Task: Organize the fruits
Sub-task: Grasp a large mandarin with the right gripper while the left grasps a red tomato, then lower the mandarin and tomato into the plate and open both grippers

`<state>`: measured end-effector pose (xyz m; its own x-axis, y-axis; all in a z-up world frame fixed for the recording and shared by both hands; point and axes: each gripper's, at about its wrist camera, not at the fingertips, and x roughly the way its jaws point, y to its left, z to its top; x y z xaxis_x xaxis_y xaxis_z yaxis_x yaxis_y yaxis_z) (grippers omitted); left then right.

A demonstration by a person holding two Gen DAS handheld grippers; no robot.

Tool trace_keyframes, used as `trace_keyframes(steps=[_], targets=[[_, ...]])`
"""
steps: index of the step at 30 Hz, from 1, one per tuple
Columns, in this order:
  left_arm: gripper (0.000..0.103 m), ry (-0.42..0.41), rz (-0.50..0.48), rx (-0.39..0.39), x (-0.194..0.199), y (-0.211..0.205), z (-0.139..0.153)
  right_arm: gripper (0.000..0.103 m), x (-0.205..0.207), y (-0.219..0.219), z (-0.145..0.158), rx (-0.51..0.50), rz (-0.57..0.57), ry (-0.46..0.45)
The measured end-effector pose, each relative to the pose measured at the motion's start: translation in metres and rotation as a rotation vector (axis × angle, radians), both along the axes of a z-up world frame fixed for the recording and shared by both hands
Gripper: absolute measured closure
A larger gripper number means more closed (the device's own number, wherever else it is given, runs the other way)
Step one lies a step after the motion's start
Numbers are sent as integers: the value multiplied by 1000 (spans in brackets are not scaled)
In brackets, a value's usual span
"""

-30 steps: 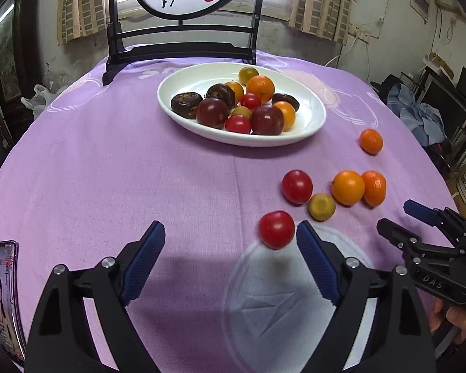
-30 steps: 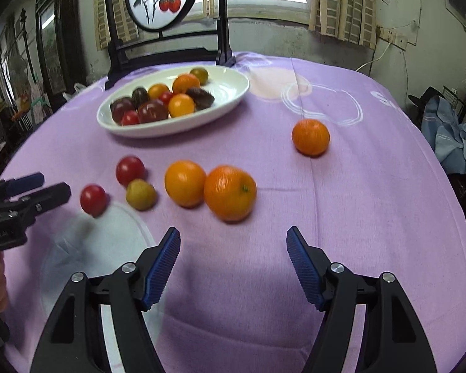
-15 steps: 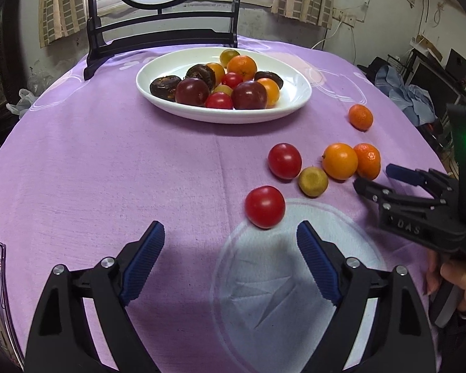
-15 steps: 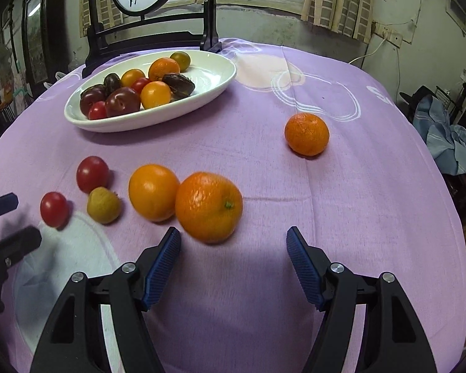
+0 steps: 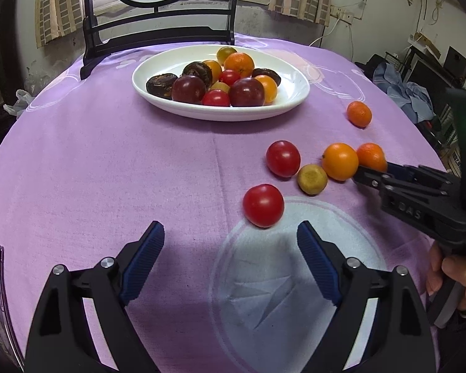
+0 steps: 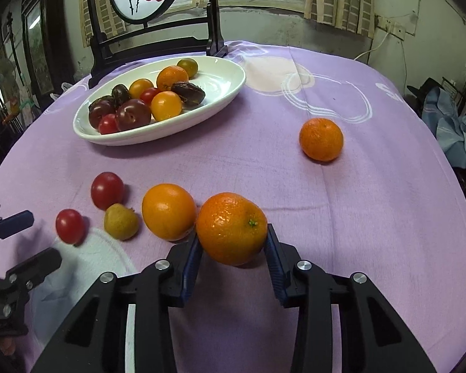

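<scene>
Right tongs (image 6: pixel 233 250), spread wide a second ago, now clench the mandarin (image 6: pixel 231 228); left tongs (image 5: pixel 230 245) stay released near a tomato (image 5: pixel 263 205).

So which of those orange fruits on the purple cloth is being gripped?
The dimpled orange mandarin with the green stem, between the right gripper pads, beside the smoother orange fruit.

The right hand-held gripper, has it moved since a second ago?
Yes. In the left wrist view the right hand-held gripper has advanced toward the white plate, reaching the mandarin beside the orange, and shut on it.
</scene>
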<state>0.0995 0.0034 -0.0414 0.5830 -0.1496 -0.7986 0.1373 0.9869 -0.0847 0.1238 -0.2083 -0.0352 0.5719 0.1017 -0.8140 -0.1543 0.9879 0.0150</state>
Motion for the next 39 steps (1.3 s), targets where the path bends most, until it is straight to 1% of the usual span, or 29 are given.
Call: trace_keyframes(steps=[3, 6, 9, 12, 15, 17, 19, 20, 21, 22, 23, 25, 28, 30, 32, 35, 39], targets=[[18, -2, 9, -4, 1, 1, -1, 63, -15, -6, 3, 31, -1, 3], [18, 0, 11, -6, 3, 0, -4, 63, -27, -4, 7, 40, 14, -6], [21, 34, 2, -41, 5, -2, -10, 63, -42, -1, 12, 52, 34, -31], [22, 23, -5, -4, 5, -8, -11, 63, -51, 2, 17, 60, 54, -48], [23, 26, 8, 9, 8, -11, -12, 63, -57, 3, 18, 71, 70, -47], [35, 24, 12, 30, 11, -14, -11, 63, -58, 3, 18, 73, 78, -46], [40, 22, 6, 57, 16, -18, -11, 63, -58, 2, 18, 76, 80, -49], [49, 20, -2, 58, 17, -20, -10, 63, -58, 2, 19, 75, 82, -51], [54, 16, -16, 52, 18, -23, -9, 63, -58, 2, 18, 73, 83, -53], [65, 13, -20, 49, 17, -24, -9, 63, -58, 2, 18, 71, 84, -54], [73, 12, -26, 36, 18, -26, -8, 63, -57, 1, 19, 72, 85, -54], [73, 9, -15, 20, 17, -26, -6, 63, -58, 1, 19, 76, 86, -56], [73, 0, -21, 26, 12, -26, -2, 63, -60, 1, 22, 85, 87, -68], [74, -10, -21, 4, 10, -23, 7, 63, -61, 2, 24, 95, 89, -76], [74, -35, -27, -5, 8, -21, 19, 63, -62, 3, 27, 106, 91, -84], [74, -91, -35, -2, 14, -18, 46, 63, -60, 9, 37, 122, 110, -110], [74, -167, -24, -2, 32, -12, 79, 63, -38, 25, 57, 87, 141, -148]])
